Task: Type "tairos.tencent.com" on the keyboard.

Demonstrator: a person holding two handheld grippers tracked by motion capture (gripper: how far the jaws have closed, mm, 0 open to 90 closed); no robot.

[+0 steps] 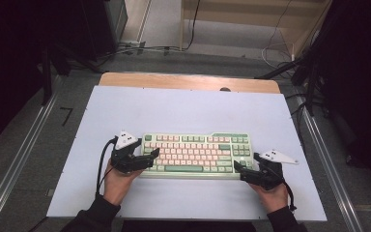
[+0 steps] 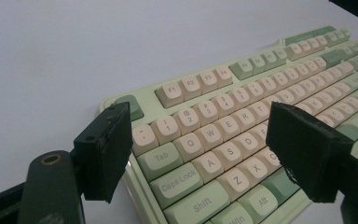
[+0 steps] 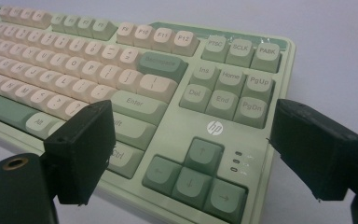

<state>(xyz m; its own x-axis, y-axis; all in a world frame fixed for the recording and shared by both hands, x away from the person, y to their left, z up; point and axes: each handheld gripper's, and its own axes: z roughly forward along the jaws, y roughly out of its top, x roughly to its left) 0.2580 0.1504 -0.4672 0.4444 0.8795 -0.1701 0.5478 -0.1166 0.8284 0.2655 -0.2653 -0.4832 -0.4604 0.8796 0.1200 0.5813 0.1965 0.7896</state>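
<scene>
High view: keyboard (image 1: 195, 155) between two hand-held grippers, left (image 1: 150, 157) and right (image 1: 241, 169), jaws apart.

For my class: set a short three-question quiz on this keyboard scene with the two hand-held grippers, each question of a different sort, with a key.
1. True or false: the left gripper is clamped shut on a keycap of the keyboard.
2. Multiple choice: in the right gripper view, which keys lie between the jaws of the right gripper? A) function keys B) arrow keys C) letter keys
3. Fill in: the keyboard rests on a pale ____ laid over the wooden table.

Key
1. False: its jaws stand apart over the keyboard's left end, nothing pressed between them.
2. B
3. mat
</scene>
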